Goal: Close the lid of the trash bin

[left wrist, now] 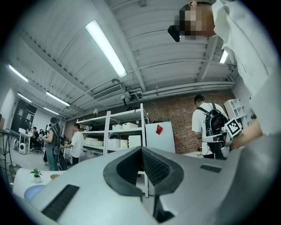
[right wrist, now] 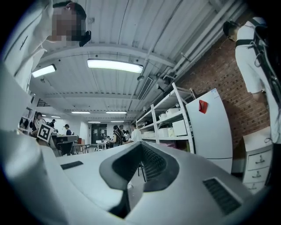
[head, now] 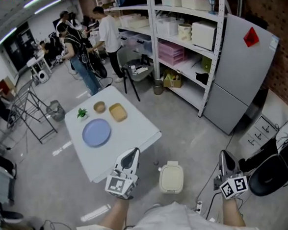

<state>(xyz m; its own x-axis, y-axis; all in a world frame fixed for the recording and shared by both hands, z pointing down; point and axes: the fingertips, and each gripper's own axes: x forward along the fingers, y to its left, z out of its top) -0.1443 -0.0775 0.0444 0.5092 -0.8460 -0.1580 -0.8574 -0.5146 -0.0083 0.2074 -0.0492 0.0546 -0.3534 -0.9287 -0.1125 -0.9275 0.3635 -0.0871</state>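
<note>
A small cream trash bin [head: 171, 177] stands on the concrete floor between my two grippers, with its lid down flat. My left gripper [head: 135, 151] is held up to the bin's left, over the white table's near corner, shut and empty. At the bin's right my right gripper [head: 224, 155] is also raised, shut with nothing in it. In the left gripper view the left gripper [left wrist: 141, 149] points level across the room at the shelves, jaws together. The right gripper [right wrist: 140, 146] likewise points level, jaws together. The bin is out of sight in both gripper views.
A white table [head: 135, 137] carries a blue plate [head: 96, 132], a tan tray [head: 117, 112], a bowl [head: 99, 107] and a small plant [head: 82, 112]. Metal shelving [head: 188, 40] and a grey fridge [head: 241, 71] stand behind. Several people [head: 108, 38] stand at the back left. A black chair [head: 280, 169] sits right.
</note>
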